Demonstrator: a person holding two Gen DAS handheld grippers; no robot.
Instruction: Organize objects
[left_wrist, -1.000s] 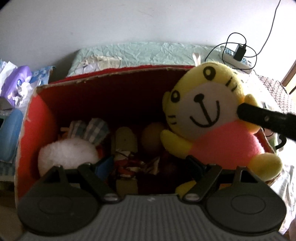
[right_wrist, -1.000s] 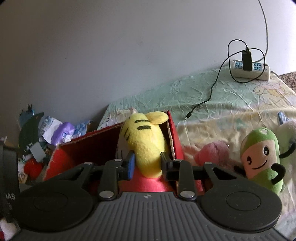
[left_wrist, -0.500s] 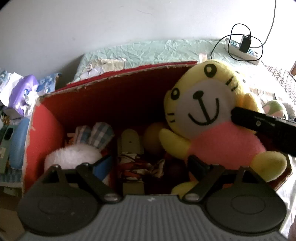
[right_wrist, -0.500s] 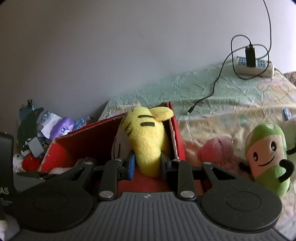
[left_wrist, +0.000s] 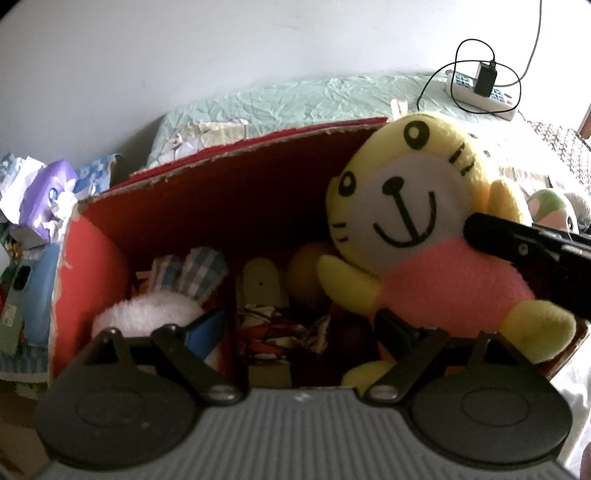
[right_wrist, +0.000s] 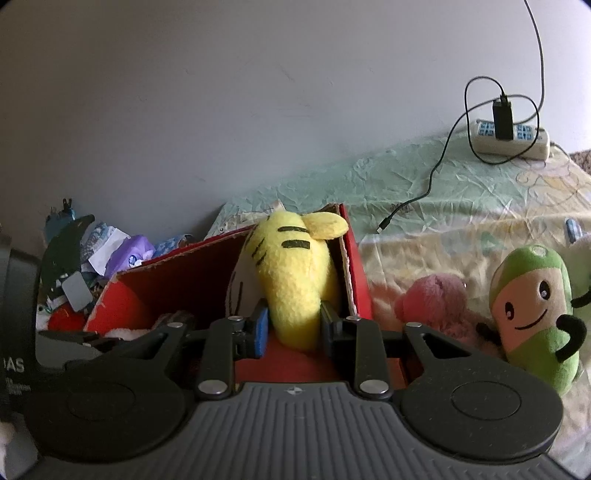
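Bedside, right gripper (right_wrist: 293, 330) jaws clamp the tiger plush (left_wrist: 424, 236); left gripper (left_wrist: 303, 325) jaws gape, revealing its face.

Tiger toy (right_wrist: 291, 280): face turned away in right wrist view, lower body hidden behind the right gripper (right_wrist: 293, 326) fingers. In left wrist view, one foot partly behind the left gripper (left_wrist: 299, 330) finger (left_wrist: 397, 332).

Box (left_wrist: 229, 192): near wall hidden under the left gripper body; contents dark and jumbled, several pieces can't be identified. White fluffy toy (left_wrist: 147, 314) partly covered by a finger.

Green toy (left_wrist: 550, 206): only the head top shows past the black finger, blurred.

Pink toy (right_wrist: 436, 306): shape unclear.

Clutter (right_wrist: 92, 254) left of box: too small to sort out
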